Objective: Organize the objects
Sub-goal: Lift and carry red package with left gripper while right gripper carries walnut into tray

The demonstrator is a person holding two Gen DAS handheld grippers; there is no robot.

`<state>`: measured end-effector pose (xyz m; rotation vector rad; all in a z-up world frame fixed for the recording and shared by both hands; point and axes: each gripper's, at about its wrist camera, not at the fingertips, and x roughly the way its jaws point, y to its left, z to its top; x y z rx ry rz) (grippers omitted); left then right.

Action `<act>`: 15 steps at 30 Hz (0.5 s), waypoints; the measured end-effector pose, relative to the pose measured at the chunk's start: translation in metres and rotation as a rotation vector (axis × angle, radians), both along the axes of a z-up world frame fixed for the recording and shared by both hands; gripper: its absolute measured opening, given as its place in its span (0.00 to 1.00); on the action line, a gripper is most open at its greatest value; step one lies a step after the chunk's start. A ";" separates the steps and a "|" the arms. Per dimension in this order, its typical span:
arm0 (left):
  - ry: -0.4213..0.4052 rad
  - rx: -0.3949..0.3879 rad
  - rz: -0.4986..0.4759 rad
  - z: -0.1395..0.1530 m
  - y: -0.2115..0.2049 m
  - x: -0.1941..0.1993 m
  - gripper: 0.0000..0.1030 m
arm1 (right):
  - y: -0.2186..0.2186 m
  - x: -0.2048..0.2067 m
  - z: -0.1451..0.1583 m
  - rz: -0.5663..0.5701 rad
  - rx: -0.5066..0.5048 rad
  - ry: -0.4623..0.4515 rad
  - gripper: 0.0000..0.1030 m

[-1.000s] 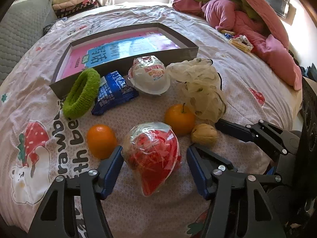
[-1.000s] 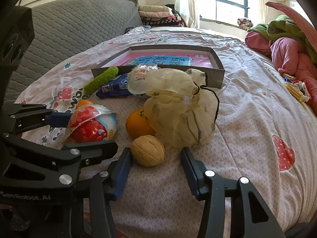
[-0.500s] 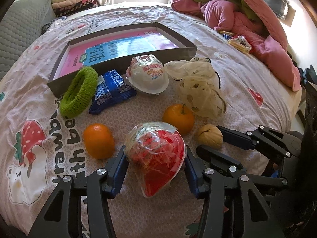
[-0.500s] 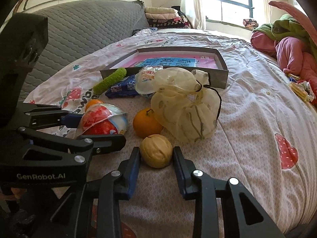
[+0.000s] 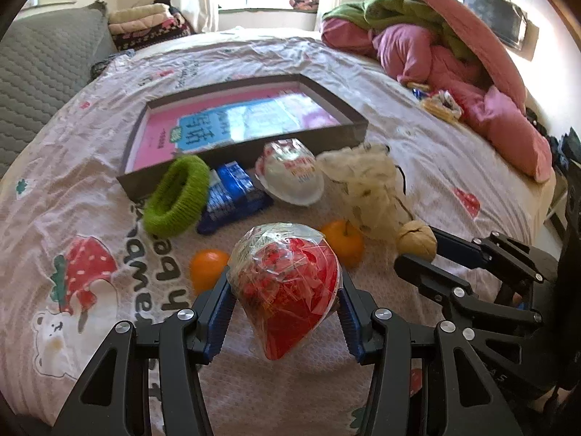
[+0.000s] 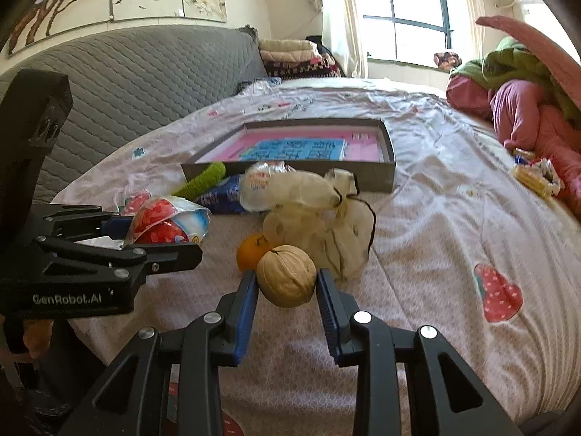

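Red wrapped snack (image 5: 287, 283) clamped in left gripper (image 5: 285, 312) — walnut (image 6: 287, 275) pinched in right gripper (image 6: 287, 299).

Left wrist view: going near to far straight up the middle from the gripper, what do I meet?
Left gripper shut on the red wrapped snack → blue packet → dark tray with the pink and blue sheet → folded blankets by the window.
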<state>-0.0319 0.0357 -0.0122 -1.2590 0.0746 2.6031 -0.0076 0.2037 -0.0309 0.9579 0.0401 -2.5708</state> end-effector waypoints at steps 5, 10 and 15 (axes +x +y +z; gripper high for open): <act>0.043 0.003 0.032 0.009 -0.010 0.000 0.52 | -0.006 0.000 0.009 0.008 0.021 0.041 0.33; 0.073 0.011 0.060 0.014 -0.021 -0.003 0.52 | -0.015 -0.004 0.021 0.021 0.048 0.086 0.33; 0.094 0.003 0.088 0.016 -0.031 -0.008 0.52 | -0.022 -0.016 0.030 0.035 0.047 0.118 0.33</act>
